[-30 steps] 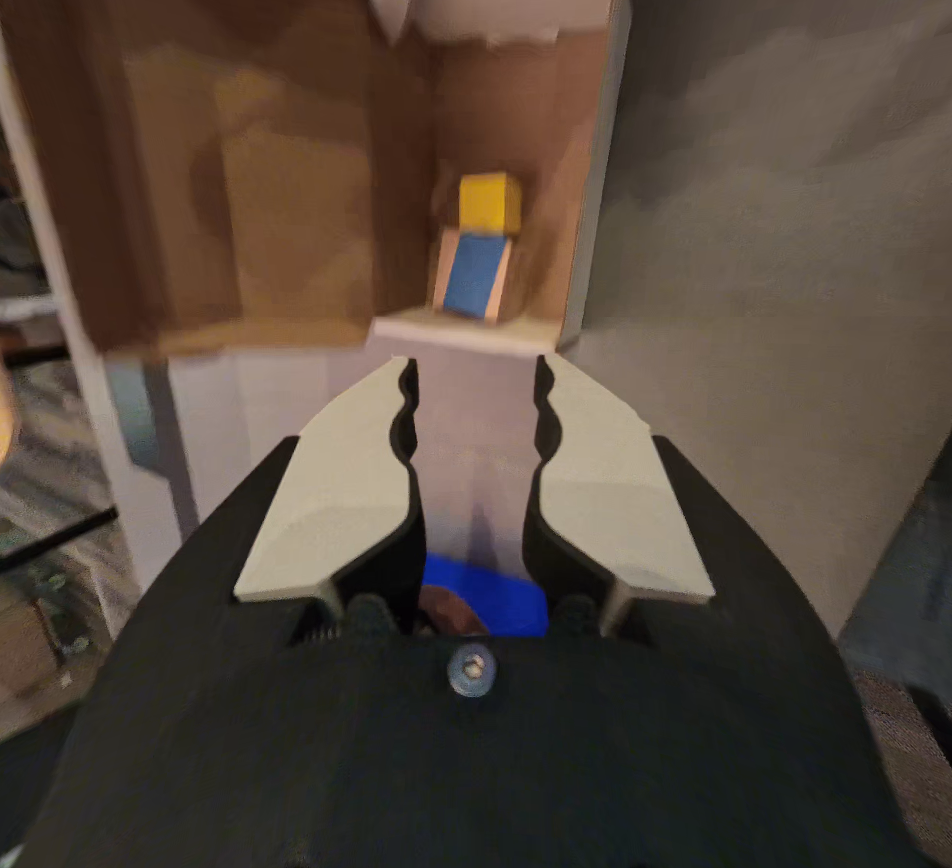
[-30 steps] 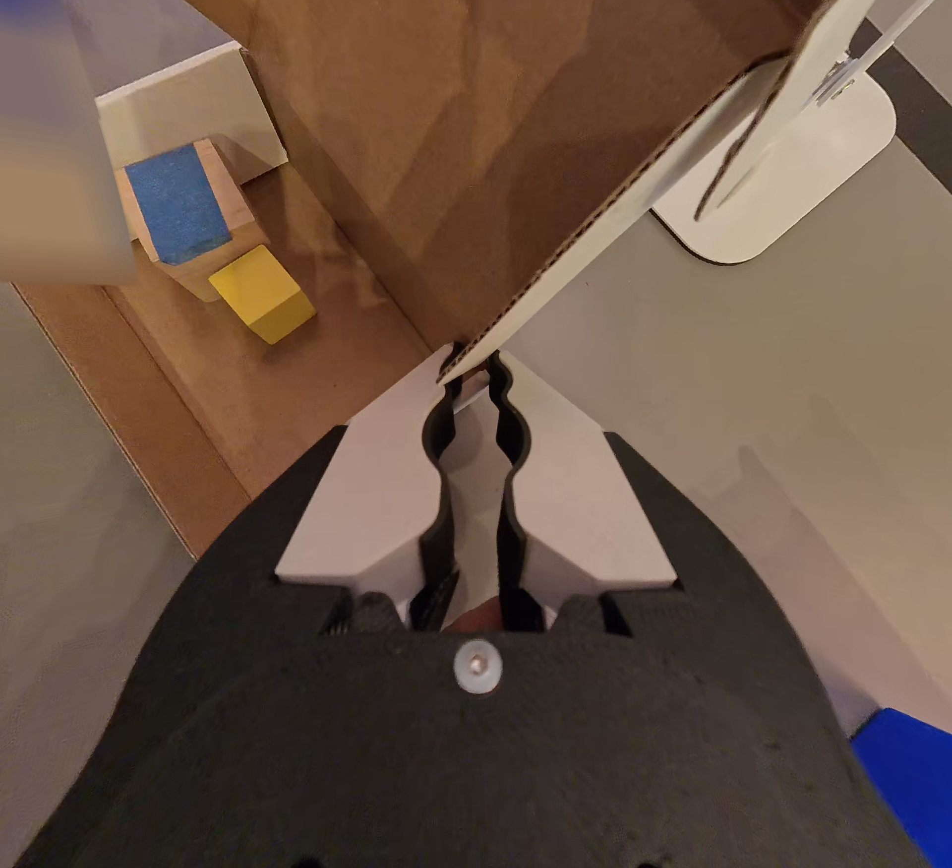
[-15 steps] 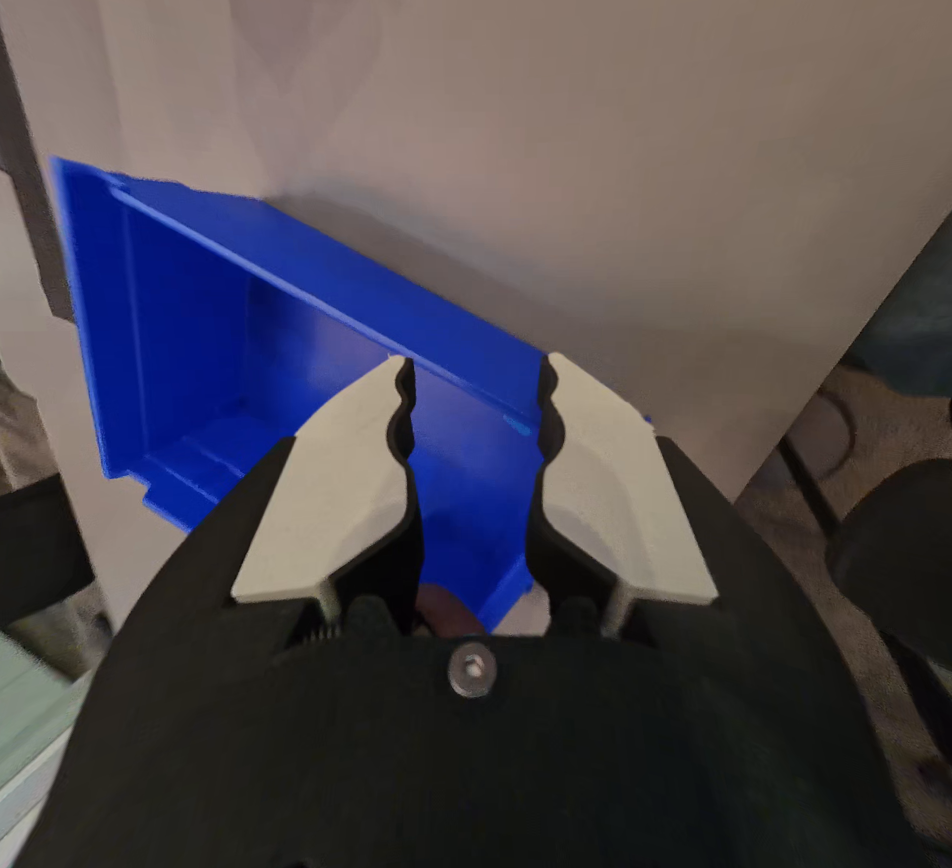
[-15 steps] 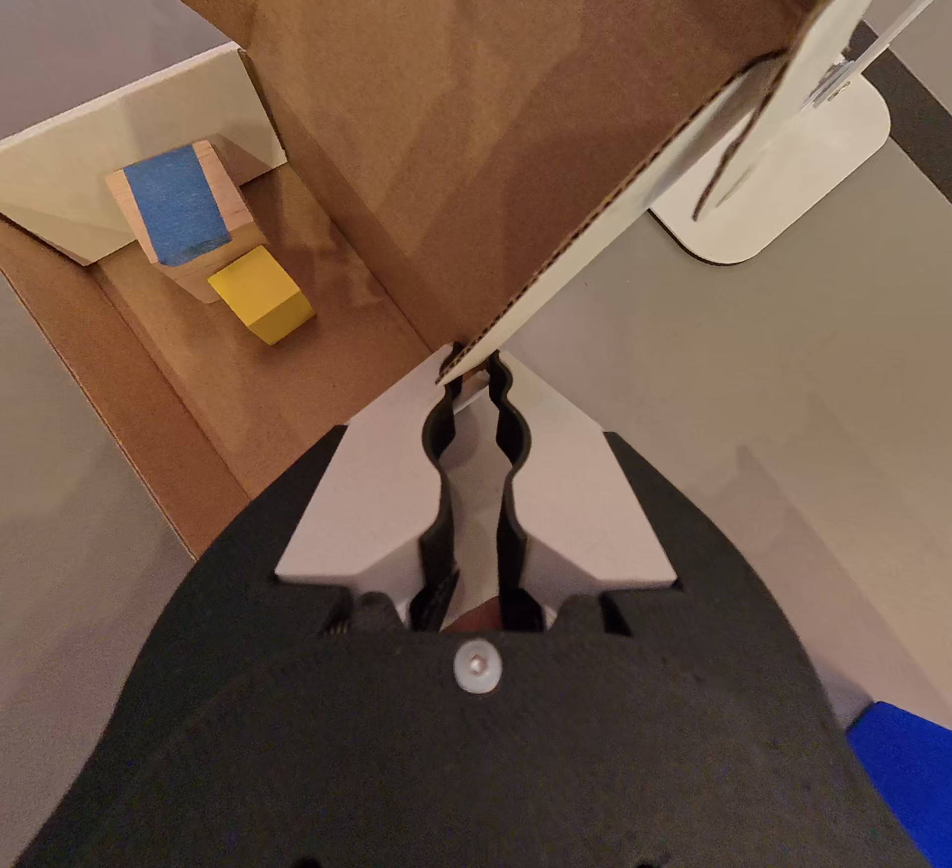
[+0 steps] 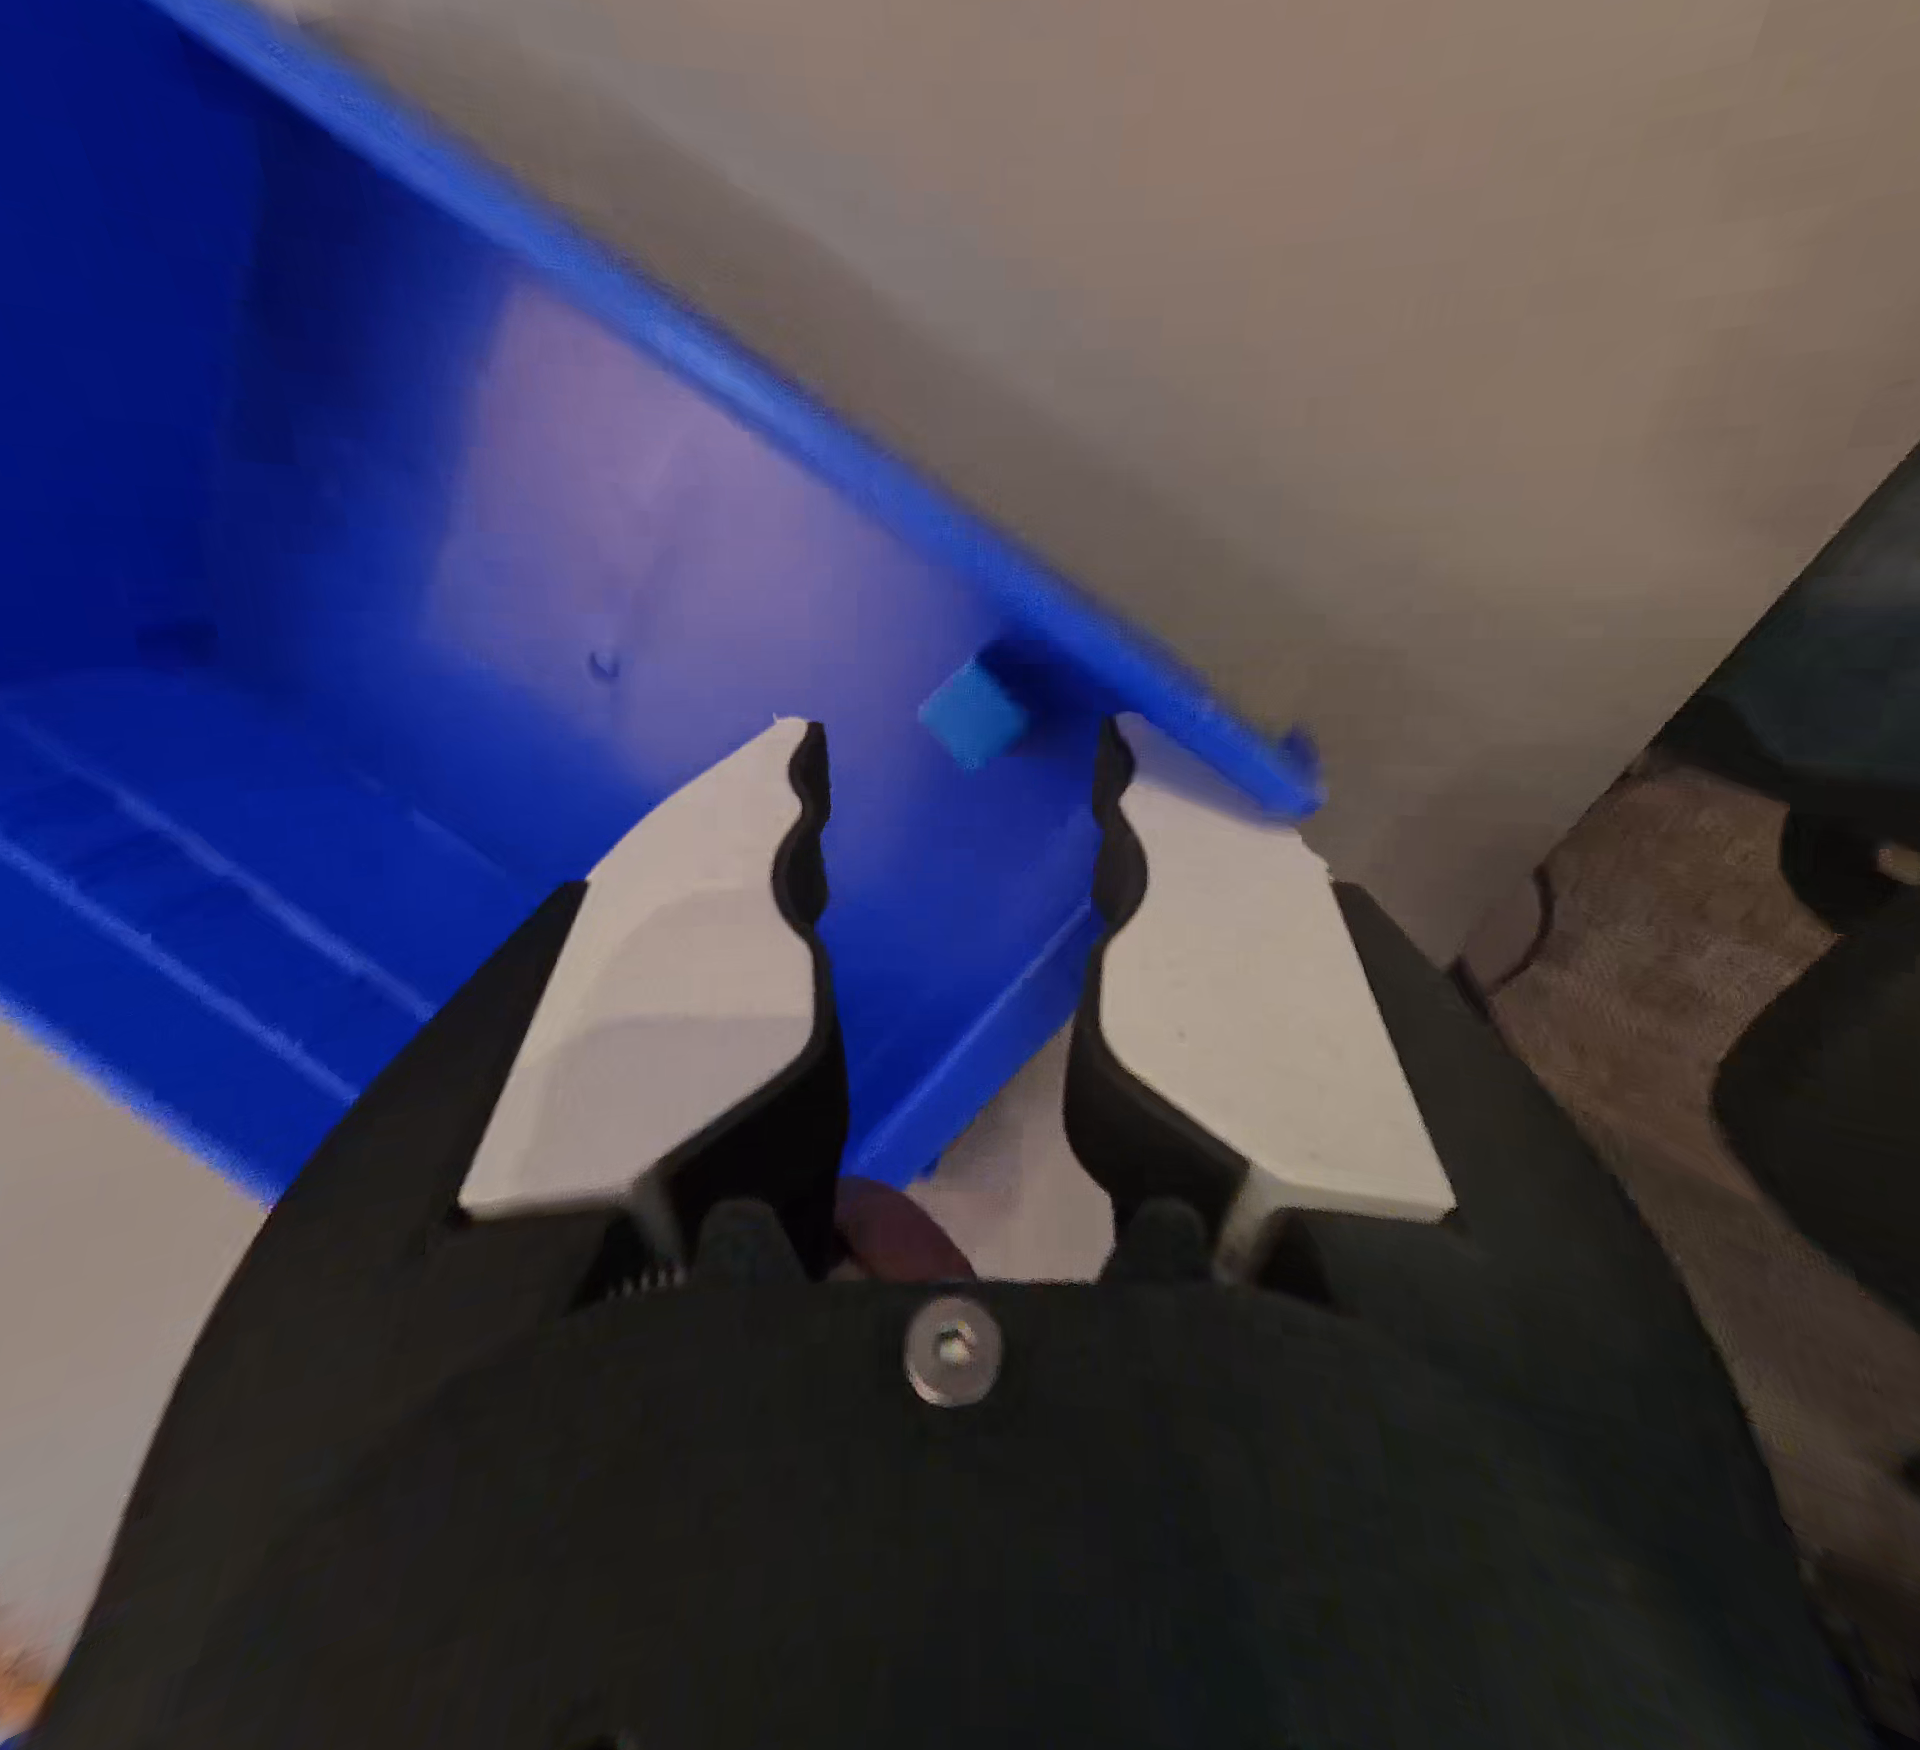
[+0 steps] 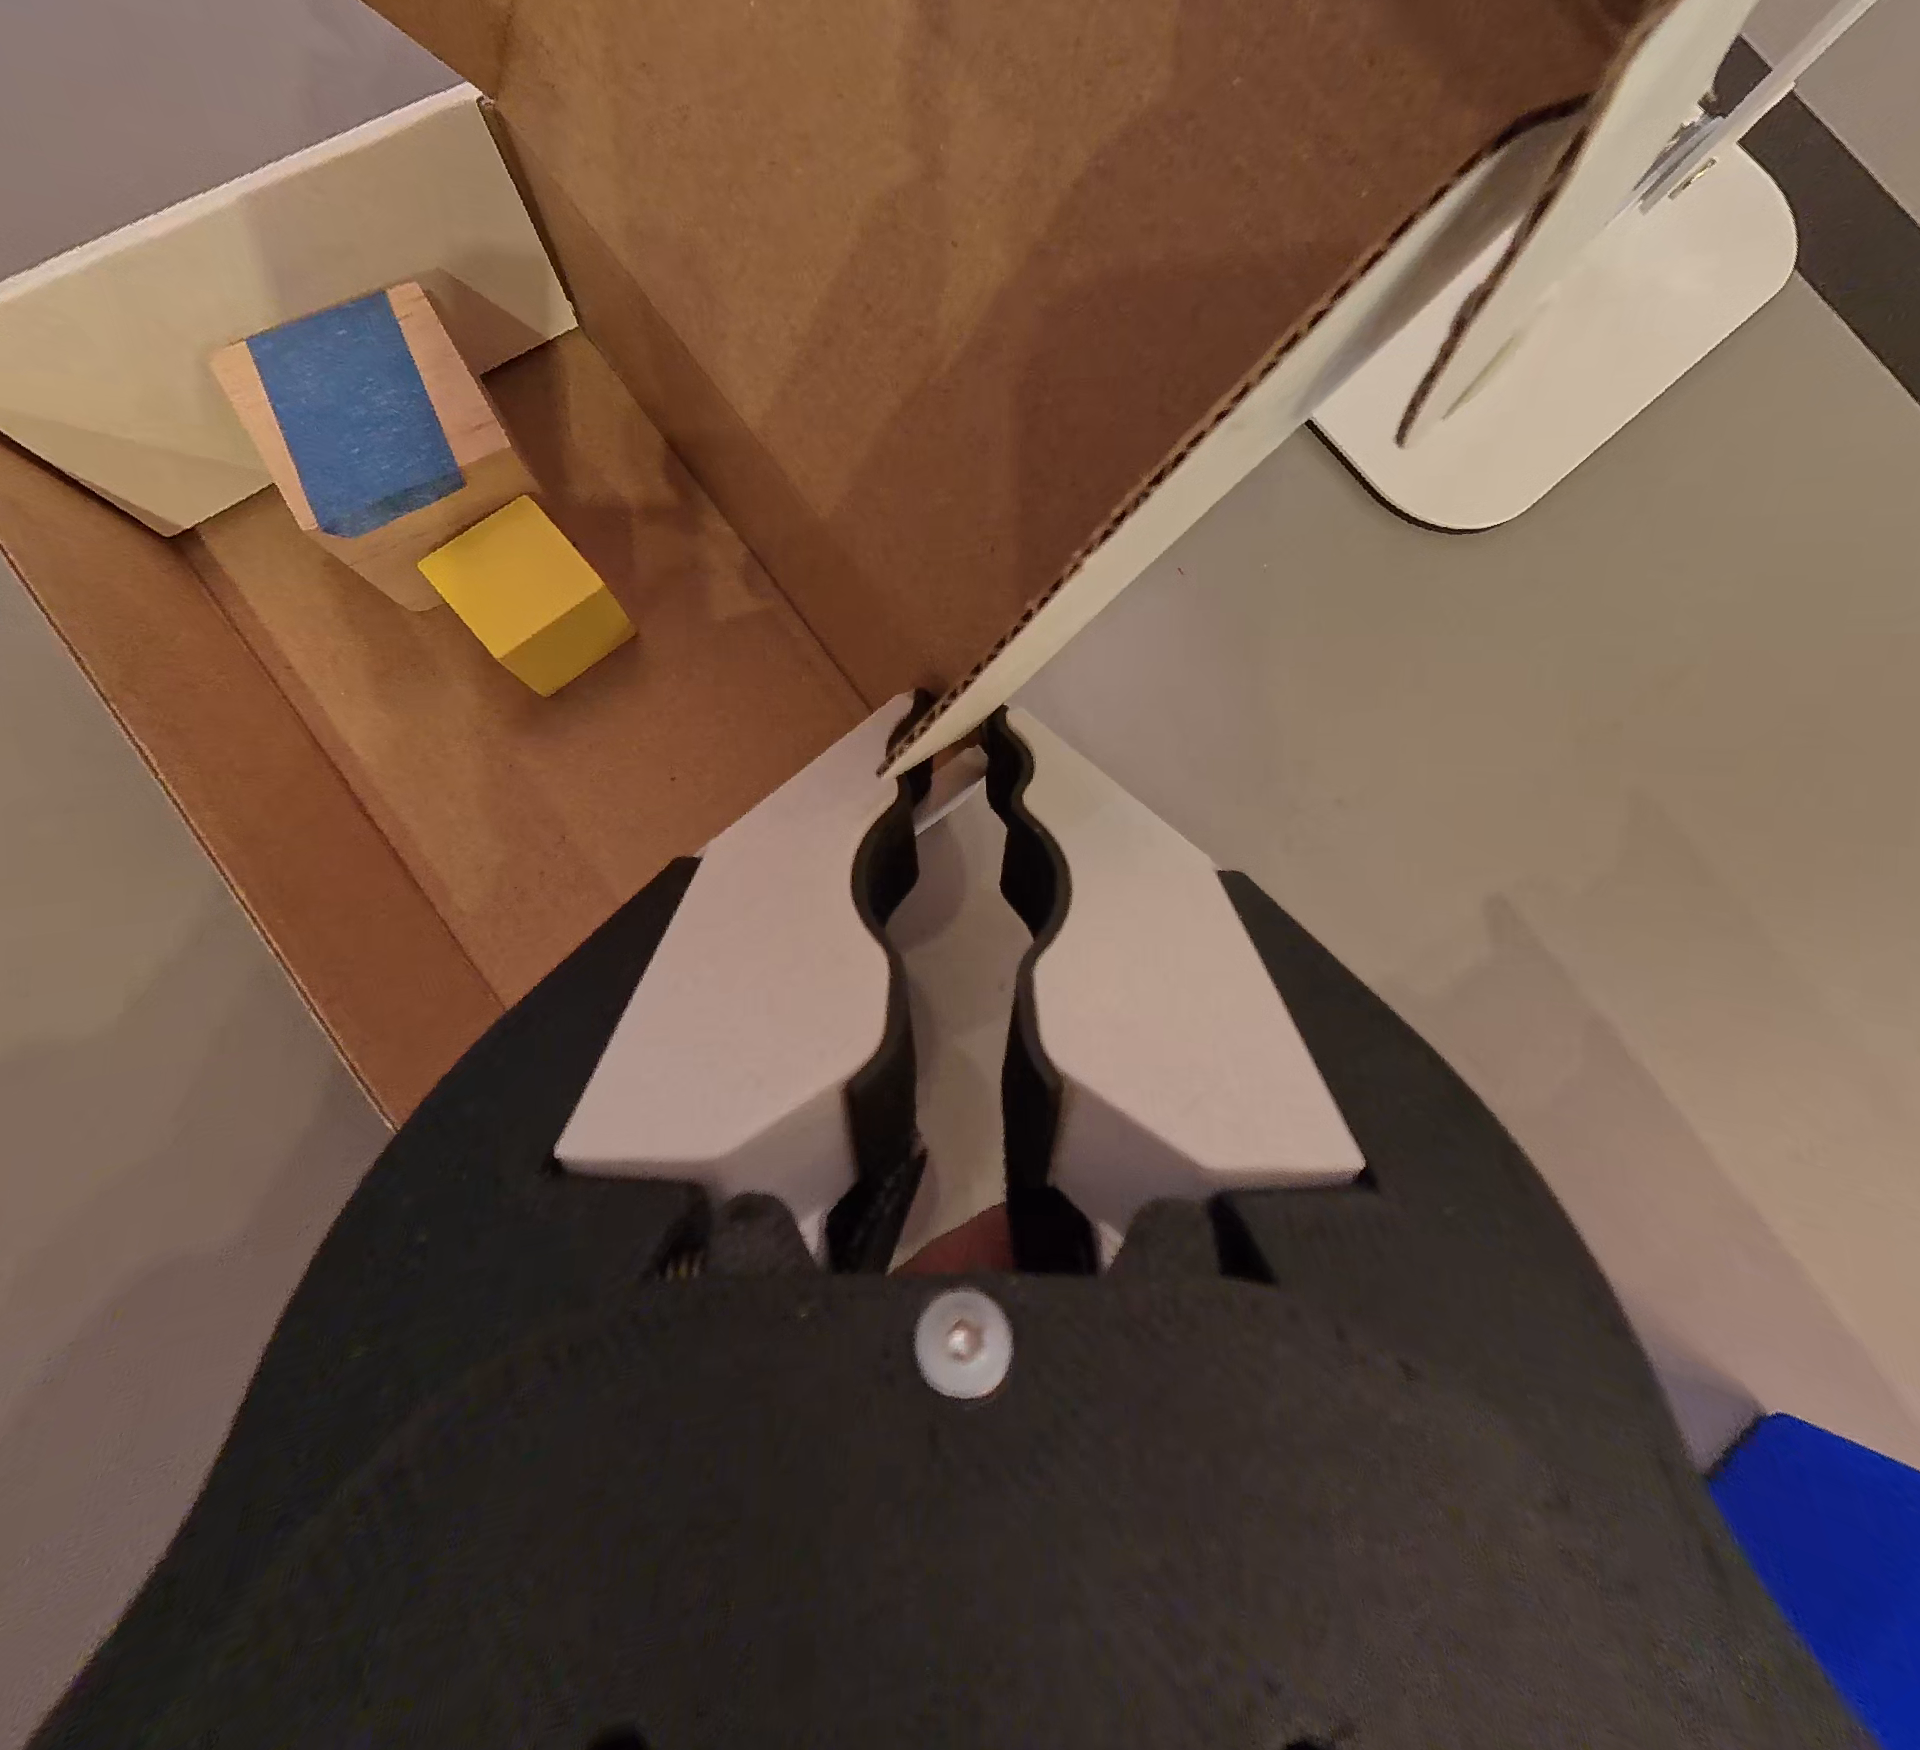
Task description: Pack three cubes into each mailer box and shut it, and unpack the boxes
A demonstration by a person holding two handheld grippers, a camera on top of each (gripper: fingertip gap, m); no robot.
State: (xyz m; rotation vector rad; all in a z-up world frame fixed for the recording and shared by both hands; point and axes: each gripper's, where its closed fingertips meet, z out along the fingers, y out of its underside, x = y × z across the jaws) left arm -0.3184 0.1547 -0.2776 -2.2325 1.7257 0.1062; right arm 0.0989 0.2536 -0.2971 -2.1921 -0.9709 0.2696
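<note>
In the right wrist view my right gripper [image 6: 948,734] is shut on the lower corner of the raised lid flap [image 6: 1039,266] of an open cardboard mailer box [image 6: 343,827]. Inside the box lie a wooden cube with blue tape on top [image 6: 358,412] and a yellow cube [image 6: 525,594], touching each other near the far end. In the left wrist view my left gripper [image 5: 961,744] is open and empty, hovering over a blue plastic bin [image 5: 416,661]. A small light-blue cube [image 5: 975,721] lies in the bin's right corner, just beyond my fingertips.
The grey tabletop [image 5: 1299,194] runs behind the bin, with its edge and dark floor [image 5: 1714,1025] at the right. A white stand base [image 6: 1579,370] sits on the table beyond the lid. A corner of the blue bin [image 6: 1829,1534] shows at the lower right.
My left gripper swung away from the mailer box to the blue bin and came close over it, bringing the light-blue cube into view. My right gripper kept hold of the lid flap, unmoved.
</note>
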